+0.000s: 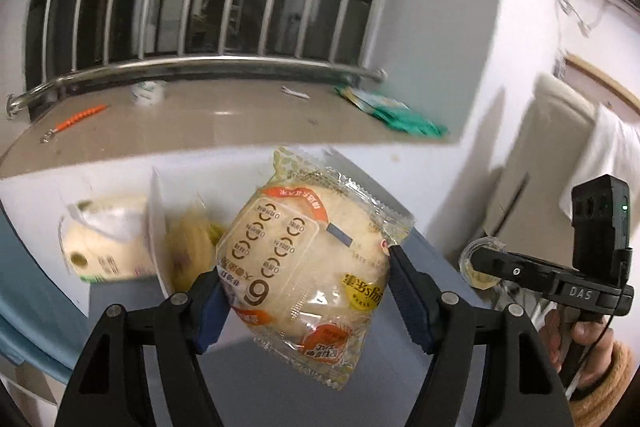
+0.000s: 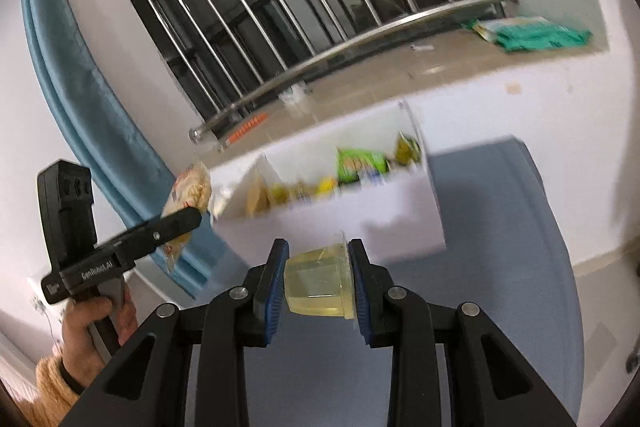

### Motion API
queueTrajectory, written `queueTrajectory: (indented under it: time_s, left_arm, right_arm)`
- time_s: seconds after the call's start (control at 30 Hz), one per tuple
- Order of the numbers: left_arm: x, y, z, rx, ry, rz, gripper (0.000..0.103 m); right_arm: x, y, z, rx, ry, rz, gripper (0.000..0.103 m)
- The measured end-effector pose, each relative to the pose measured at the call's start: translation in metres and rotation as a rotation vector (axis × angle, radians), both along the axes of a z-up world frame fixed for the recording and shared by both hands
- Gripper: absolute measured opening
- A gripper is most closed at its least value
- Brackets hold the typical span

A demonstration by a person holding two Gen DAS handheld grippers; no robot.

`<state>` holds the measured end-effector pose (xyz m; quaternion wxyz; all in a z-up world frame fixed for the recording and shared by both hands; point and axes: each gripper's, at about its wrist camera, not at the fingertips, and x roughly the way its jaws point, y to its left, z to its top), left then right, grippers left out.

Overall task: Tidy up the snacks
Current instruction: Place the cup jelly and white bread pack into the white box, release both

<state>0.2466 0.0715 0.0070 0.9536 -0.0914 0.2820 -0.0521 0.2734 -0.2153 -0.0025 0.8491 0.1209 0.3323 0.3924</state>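
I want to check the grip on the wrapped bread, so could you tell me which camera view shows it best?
The left wrist view: the wrapped bread fills the centre, sharp, pressed between the left gripper fingers, its printing legible. The right wrist view shows only a small, blurred part of it at the left, behind that gripper.

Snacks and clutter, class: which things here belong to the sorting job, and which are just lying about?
Part of the job:
- bread packet, in the left gripper
- jelly cup, in the right gripper
- white divided box

Lying about on the sill:
- green packets
- orange item
- tape roll
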Motion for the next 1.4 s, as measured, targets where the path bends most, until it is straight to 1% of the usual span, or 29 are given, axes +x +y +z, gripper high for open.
queueTrajectory:
  time_s: [0.13, 0.23, 0.3, 0.37, 0.4, 0.43, 0.47, 0.5, 0.53, 0.6, 0.63, 0.77, 0.83, 0.93, 1.0, 1.03, 1.1, 1.13, 1.2, 1.23, 1.3, 1.4]
  left_arm:
    - [0.053, 0.018, -0.004, -0.032, 0.04, 0.019, 0.076]
    - [0.085, 0.026, -0.007, -0.028, 0.067, 0.034, 0.076]
    - [0.096, 0.028, -0.007, -0.024, 0.066, 0.036, 0.076]
    - [0.109, 0.031, -0.011, -0.031, 0.083, 0.038, 0.077]
    - [0.109, 0.031, -0.012, -0.032, 0.087, 0.047, 0.08]
    - [0.112, 0.032, -0.014, -0.029, 0.097, 0.049, 0.086]
    - [0.118, 0.034, -0.017, -0.021, 0.12, 0.058, 0.1]
    - [0.117, 0.033, -0.019, -0.006, 0.127, 0.075, 0.103]
    - [0.118, 0.034, -0.022, 0.014, 0.135, 0.089, 0.103]
    - [0.117, 0.033, -0.027, 0.054, 0.15, 0.1, 0.103]
    - [0.115, 0.033, -0.029, 0.066, 0.15, 0.101, 0.103]
    - [0.099, 0.036, -0.028, 0.067, 0.111, 0.11, 0.103]
    - [0.089, 0.036, -0.023, 0.09, 0.087, 0.137, 0.103]
    - [0.074, 0.032, -0.011, 0.149, 0.055, 0.191, 0.103]
    - [0.058, 0.026, -0.002, 0.164, 0.005, 0.181, 0.103]
    - [0.047, 0.023, 0.004, 0.153, -0.024, 0.165, 0.103]
    - [0.028, 0.019, 0.012, 0.128, -0.052, 0.156, 0.103]
    - [0.019, 0.016, 0.016, 0.121, -0.065, 0.157, 0.103]
    - [-0.004, 0.008, 0.024, 0.133, -0.095, 0.18, 0.103]
    - [-0.014, 0.003, 0.028, 0.141, -0.108, 0.187, 0.103]
    - [-0.036, -0.006, 0.035, 0.15, -0.125, 0.187, 0.103]
    - [-0.062, -0.021, 0.039, 0.177, -0.12, 0.17, 0.103]
  right_arm:
    - [0.043, 0.026, 0.021, 0.015, 0.01, -0.016, 0.033]
    - [0.077, 0.048, 0.03, -0.024, 0.005, -0.036, 0.033]
    - [0.098, 0.062, 0.03, -0.058, 0.001, -0.042, 0.033]
    - [0.12, 0.074, 0.028, -0.093, 0.017, -0.055, 0.033]
    - [0.128, 0.079, 0.027, -0.099, 0.023, -0.057, 0.033]
    - [0.135, 0.084, 0.027, -0.112, 0.02, -0.048, 0.035]
    - [0.14, 0.088, 0.026, -0.13, 0.015, -0.044, 0.057]
    - [0.143, 0.092, 0.025, -0.149, 0.019, -0.046, 0.079]
    - [0.147, 0.095, 0.022, -0.169, 0.039, -0.049, 0.102]
    - [0.147, 0.094, 0.021, -0.164, 0.035, -0.074, 0.103]
    - [0.145, 0.091, 0.021, -0.152, 0.017, -0.093, 0.103]
    - [0.142, 0.085, 0.022, -0.13, 0.011, -0.103, 0.103]
    - [0.139, 0.087, 0.021, -0.169, 0.003, -0.102, 0.103]
    - [0.126, 0.088, 0.025, -0.222, -0.048, -0.095, 0.103]
    - [0.111, 0.088, 0.033, -0.245, -0.104, -0.099, 0.103]
    - [0.102, 0.087, 0.037, -0.254, -0.135, -0.102, 0.103]
    - [0.083, 0.084, 0.045, -0.262, -0.197, -0.098, 0.103]
    - [0.075, 0.083, 0.048, -0.261, -0.216, -0.093, 0.103]
    - [0.056, 0.076, 0.055, -0.257, -0.255, -0.102, 0.103]
    - [0.047, 0.073, 0.058, -0.254, -0.26, -0.108, 0.103]
    - [0.03, 0.065, 0.064, -0.243, -0.242, -0.116, 0.103]
    - [-0.002, 0.052, 0.069, -0.177, -0.239, -0.041, 0.103]
